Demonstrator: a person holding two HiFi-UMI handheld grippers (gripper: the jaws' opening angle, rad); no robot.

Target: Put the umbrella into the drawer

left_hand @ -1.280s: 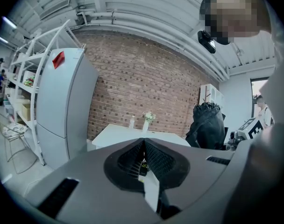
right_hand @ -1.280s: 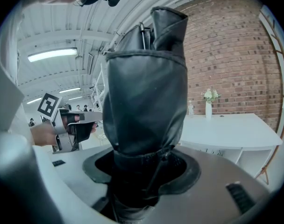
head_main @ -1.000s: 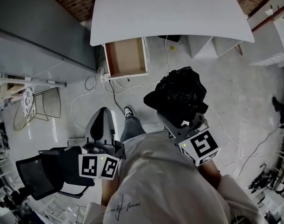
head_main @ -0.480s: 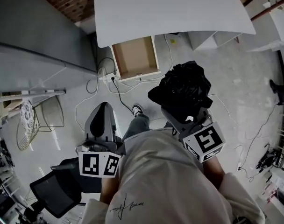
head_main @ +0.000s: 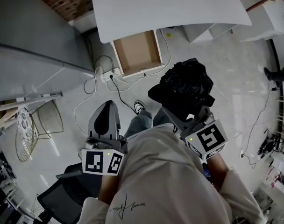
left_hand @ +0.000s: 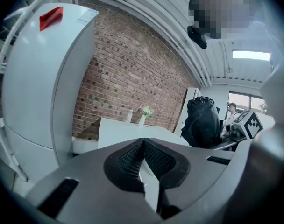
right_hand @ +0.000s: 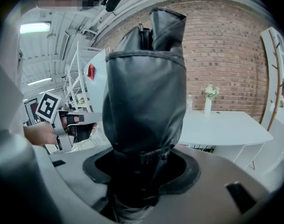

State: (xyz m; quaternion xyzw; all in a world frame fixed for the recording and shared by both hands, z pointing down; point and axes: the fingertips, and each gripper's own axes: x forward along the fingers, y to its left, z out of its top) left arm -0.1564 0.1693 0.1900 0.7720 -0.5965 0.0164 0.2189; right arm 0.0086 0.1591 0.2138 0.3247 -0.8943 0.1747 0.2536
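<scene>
Under white table (head_main: 170,6) edge: drawer (head_main: 137,52), pulled open. Near drawer, on person's side: black folded umbrella (head_main: 184,87), clamped between right gripper (head_main: 188,119) jaws, spread wide. Left gripper (head_main: 106,118) farther from drawer, jaws pressed together, nothing between.

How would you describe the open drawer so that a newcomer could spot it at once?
Find the big white table at the top of the head view. The drawer sticks out from under its near edge. It alone is an open box, brown inside.
</scene>
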